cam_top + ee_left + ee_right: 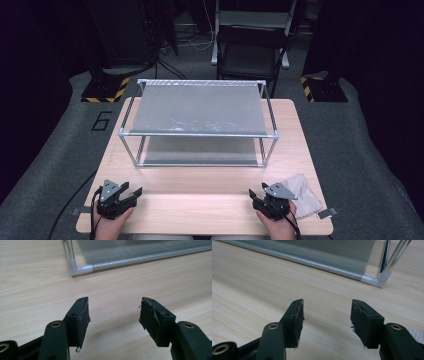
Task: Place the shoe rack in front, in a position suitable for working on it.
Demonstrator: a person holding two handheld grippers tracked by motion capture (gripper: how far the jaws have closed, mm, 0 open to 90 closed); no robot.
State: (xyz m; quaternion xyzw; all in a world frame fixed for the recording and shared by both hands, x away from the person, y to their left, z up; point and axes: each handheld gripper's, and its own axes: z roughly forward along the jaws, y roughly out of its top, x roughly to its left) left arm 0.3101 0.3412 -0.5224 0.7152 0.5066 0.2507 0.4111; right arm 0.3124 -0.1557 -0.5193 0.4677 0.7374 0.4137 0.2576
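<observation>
Left gripper [131, 196] and right gripper [259, 196]: jaws wide, empty, both near side of rack [200, 134]; cloth [306, 196] beside right

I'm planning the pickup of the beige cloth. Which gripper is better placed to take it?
Likely the right. In the high view the right gripper rests on the table directly beside the cloth, jaws open and empty. The left gripper sits at the opposite front corner, also open.
</observation>
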